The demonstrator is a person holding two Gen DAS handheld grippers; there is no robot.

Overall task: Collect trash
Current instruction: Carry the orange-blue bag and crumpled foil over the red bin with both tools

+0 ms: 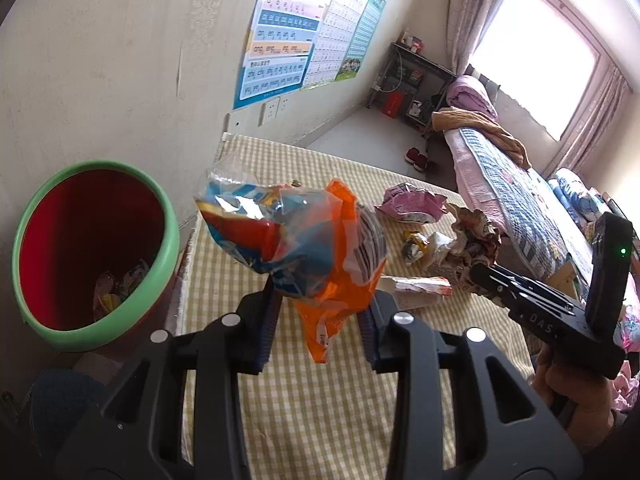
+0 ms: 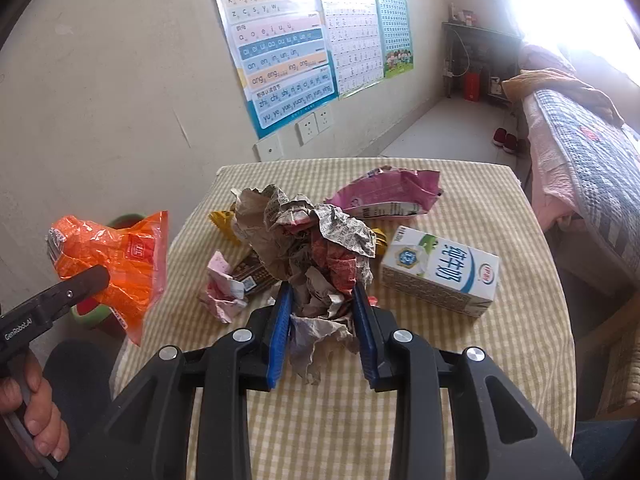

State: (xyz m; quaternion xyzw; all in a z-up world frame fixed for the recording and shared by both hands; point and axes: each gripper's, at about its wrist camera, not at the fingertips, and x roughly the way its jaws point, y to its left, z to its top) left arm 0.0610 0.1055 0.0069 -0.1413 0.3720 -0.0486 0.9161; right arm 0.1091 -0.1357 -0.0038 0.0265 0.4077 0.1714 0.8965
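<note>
My left gripper (image 1: 320,300) is shut on an orange and blue plastic snack bag (image 1: 304,240), held above the checked tablecloth (image 1: 320,400). The same orange snack bag (image 2: 116,264) hangs at the left of the right wrist view. A red bin with a green rim (image 1: 96,256) stands to the bag's left, with some wrappers at its bottom. My right gripper (image 2: 322,308) is shut on a large wad of crumpled newspaper (image 2: 316,240), lifted a little over the table. The right gripper's body (image 1: 560,304) shows at the right of the left wrist view.
On the table lie a milk carton (image 2: 440,272), a pink foil bag (image 2: 388,196), a small crumpled pink paper (image 2: 222,288) and yellow wrappers (image 2: 224,220). A bed (image 2: 580,152) runs along the right. Posters (image 2: 280,40) hang on the wall behind.
</note>
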